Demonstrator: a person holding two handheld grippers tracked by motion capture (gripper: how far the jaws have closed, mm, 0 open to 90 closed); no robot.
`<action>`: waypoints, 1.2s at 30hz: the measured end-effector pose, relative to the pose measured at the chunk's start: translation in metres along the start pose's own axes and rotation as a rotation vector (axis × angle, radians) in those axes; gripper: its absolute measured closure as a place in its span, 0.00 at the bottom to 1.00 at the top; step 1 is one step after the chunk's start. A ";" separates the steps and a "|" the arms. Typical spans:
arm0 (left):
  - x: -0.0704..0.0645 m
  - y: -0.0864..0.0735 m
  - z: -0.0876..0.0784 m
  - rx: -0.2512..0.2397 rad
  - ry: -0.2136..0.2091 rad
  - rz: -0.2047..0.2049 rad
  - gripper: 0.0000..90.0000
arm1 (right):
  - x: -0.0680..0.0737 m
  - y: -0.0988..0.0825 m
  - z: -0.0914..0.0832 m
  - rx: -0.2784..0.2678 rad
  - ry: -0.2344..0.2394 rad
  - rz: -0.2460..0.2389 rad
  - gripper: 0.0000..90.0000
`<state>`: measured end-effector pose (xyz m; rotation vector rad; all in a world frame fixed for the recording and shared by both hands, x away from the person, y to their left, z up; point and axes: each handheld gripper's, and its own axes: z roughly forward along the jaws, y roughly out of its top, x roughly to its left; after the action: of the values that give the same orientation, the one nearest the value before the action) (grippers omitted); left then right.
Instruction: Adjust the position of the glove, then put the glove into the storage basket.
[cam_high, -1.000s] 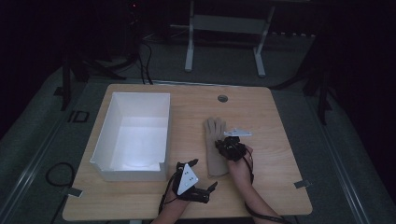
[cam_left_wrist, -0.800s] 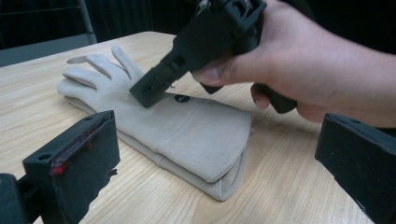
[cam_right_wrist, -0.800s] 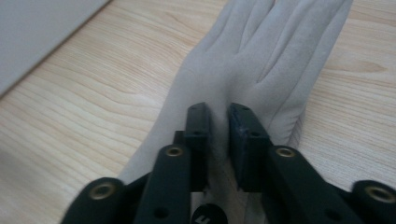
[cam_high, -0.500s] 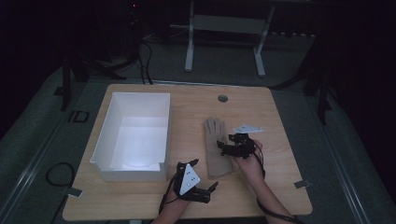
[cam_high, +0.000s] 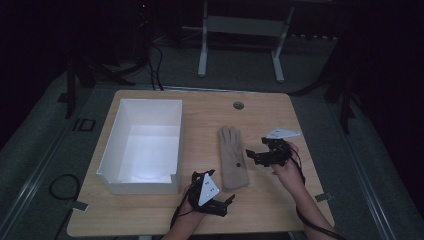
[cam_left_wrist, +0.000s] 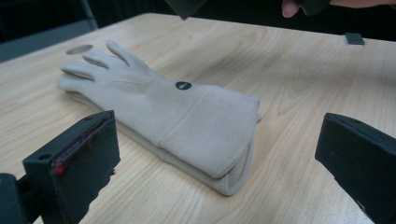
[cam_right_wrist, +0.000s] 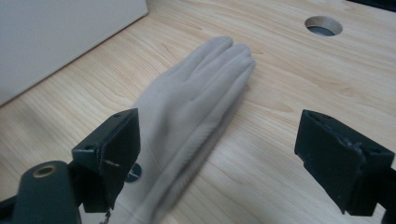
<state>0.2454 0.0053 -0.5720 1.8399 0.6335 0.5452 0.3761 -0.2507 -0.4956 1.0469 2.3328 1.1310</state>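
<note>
High view: beige glove (cam_high: 233, 159) lies flat; both grippers' jaws spread, empty.

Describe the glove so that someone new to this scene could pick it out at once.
On the wooden table, right of the white box, a beige glove lies flat, fingers pointing away from the person. It is the one soft thing there, with a small dark round mark on its back.

A light wooden table with rounded corners (cam_high: 280, 210) carries a white open-topped rectangular box (cam_high: 112, 137) on its left half. A beige fabric glove (cam_high: 232, 157) lies flat near the middle, fingers pointing away. A round cable hole (cam_high: 238, 105) sits by the far edge.
</note>
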 end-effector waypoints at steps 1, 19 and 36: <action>0.002 0.006 0.004 0.061 -0.091 -0.036 0.00 | -0.003 0.000 -0.002 0.004 0.005 0.003 0.16; 0.006 0.029 0.033 0.114 -0.207 0.131 0.07 | -0.021 0.018 -0.001 0.002 0.085 0.083 0.19; 0.020 0.030 0.051 0.189 -0.270 0.148 0.34 | -0.037 0.022 0.081 0.077 0.142 0.232 0.44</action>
<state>0.2982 -0.0257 -0.5594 2.1055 0.3795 0.3322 0.4574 -0.2263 -0.5297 1.3348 2.4292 1.2435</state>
